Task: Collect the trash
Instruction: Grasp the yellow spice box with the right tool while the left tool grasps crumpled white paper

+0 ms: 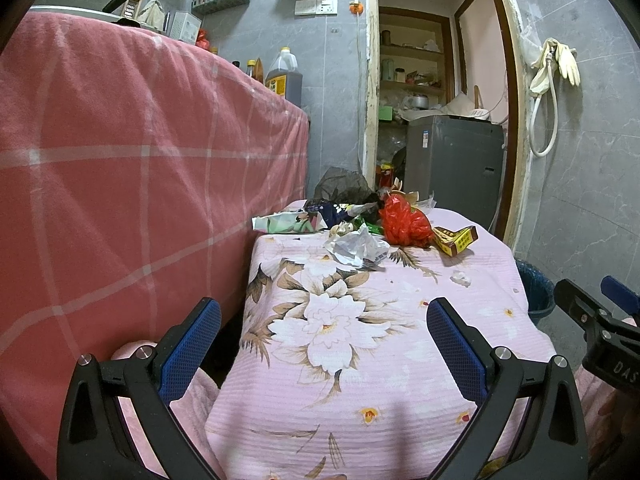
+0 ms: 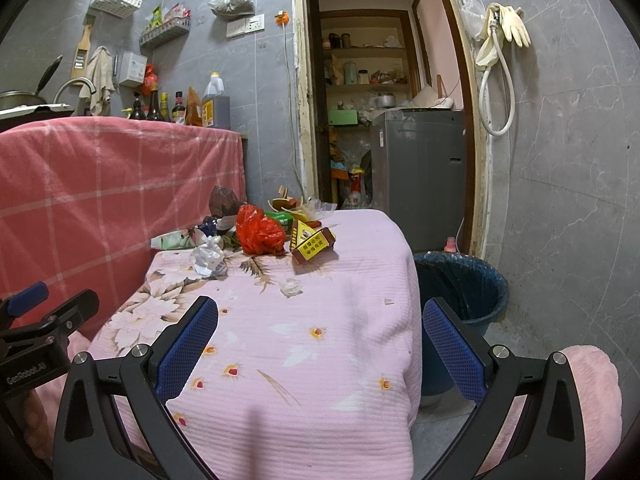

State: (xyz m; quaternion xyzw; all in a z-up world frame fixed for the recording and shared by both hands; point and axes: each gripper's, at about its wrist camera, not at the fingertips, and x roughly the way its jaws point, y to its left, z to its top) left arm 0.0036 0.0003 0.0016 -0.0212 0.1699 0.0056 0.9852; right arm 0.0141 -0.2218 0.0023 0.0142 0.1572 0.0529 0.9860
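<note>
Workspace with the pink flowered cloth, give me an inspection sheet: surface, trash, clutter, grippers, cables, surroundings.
Surface: table under a pink flowered cloth, near half bare apart from crumbs.
Job's things: red plastic bag, yellow-brown carton, crumpled white paper, small white wad, wrappers piled at the far end; blue bin on the floor to the right of the table.
Clutter: bottles on the counter behind the red checked cloth.
Grippers: left gripper and right gripper both open, empty, at the near edge.
Cables: white hose hanging on the right wall.
Surroundings: grey tiled walls, doorway, grey appliance.
</note>
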